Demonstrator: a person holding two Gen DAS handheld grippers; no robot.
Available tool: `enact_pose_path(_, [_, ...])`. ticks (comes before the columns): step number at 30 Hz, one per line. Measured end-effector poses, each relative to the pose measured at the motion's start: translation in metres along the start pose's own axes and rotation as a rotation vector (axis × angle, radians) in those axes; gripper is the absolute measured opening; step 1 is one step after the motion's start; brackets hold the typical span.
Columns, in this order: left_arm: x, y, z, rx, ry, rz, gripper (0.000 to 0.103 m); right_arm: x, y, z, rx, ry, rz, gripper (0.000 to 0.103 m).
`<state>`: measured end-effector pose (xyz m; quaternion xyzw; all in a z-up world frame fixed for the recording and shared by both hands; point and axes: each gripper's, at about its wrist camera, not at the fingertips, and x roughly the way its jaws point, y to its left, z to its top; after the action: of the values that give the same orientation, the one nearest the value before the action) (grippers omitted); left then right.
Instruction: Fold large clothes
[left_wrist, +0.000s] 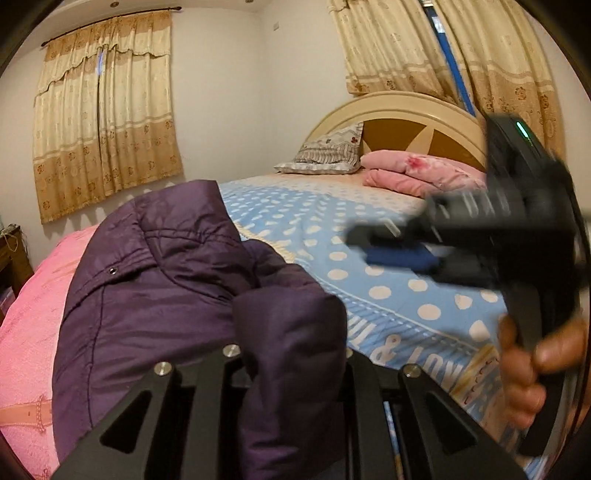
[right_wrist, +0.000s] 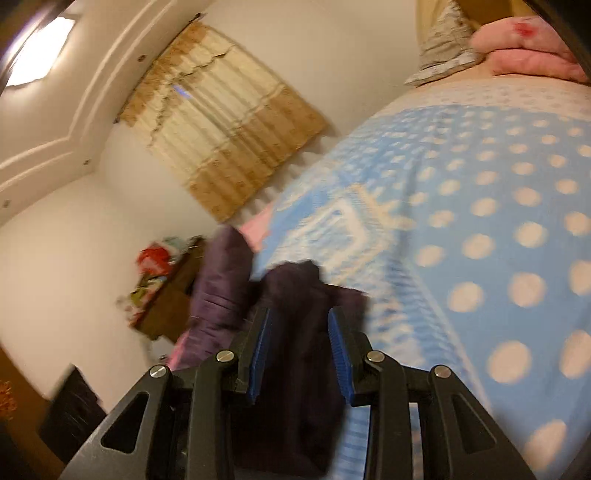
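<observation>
A dark purple padded jacket (left_wrist: 155, 295) lies bunched on the left part of the bed. One fold of it rises between the arms of my left gripper (left_wrist: 291, 354) and hides the fingertips; the gripper is shut on that fold. My right gripper (right_wrist: 299, 332) has its blue pads (right_wrist: 260, 350) pressed on a dark wad of the same jacket (right_wrist: 295, 387), lifted over the bed. In the left wrist view the right gripper (left_wrist: 388, 251) is a blurred shape at the right, held by a hand (left_wrist: 532, 369).
The bed has a blue sheet with white dots (left_wrist: 369, 229) and a pink quilt (left_wrist: 29, 314) at its left. Pillows (left_wrist: 325, 155) and folded pink bedding (left_wrist: 424, 173) lie by the headboard. A cluttered wooden cabinet (right_wrist: 166, 295) stands against the wall.
</observation>
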<state>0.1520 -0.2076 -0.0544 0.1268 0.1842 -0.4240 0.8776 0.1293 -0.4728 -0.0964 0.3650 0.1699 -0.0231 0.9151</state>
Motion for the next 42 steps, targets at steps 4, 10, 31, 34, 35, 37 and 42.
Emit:
enact_pose_path(4, [-0.002,-0.003,0.0,-0.014,0.001,-0.006,0.016,0.033,0.032,0.024,-0.129,0.092,0.143,0.057])
enact_pose_path(10, [-0.027,0.007,0.008,-0.101,0.039,-0.039,0.026,0.104,0.025,0.0,-0.25,0.265,-0.001,0.054])
enact_pose_path(31, [0.043,0.095,0.033,-0.279,0.112,0.139,0.058,-0.009,0.068,-0.012,-0.347,0.126,0.124,0.05])
enact_pose_path(34, [0.051,0.075,0.035,-0.189,0.119,0.138,0.058,-0.003,0.071,-0.029,-0.355,0.177,0.089,0.05])
enact_pose_path(35, [0.054,0.078,0.035,-0.209,0.118,0.121,0.058,0.006,0.062,-0.038,-0.342,0.208,0.037,0.05])
enact_pose_path(37, [0.056,0.086,0.033,-0.244,0.126,0.08,0.058,0.023,0.032,-0.059,-0.259,0.267,-0.012,0.049])
enact_pose_path(42, [0.063,0.061,0.03,-0.134,0.106,0.143,0.058,0.02,0.005,-0.078,-0.151,0.229,-0.007,0.047])
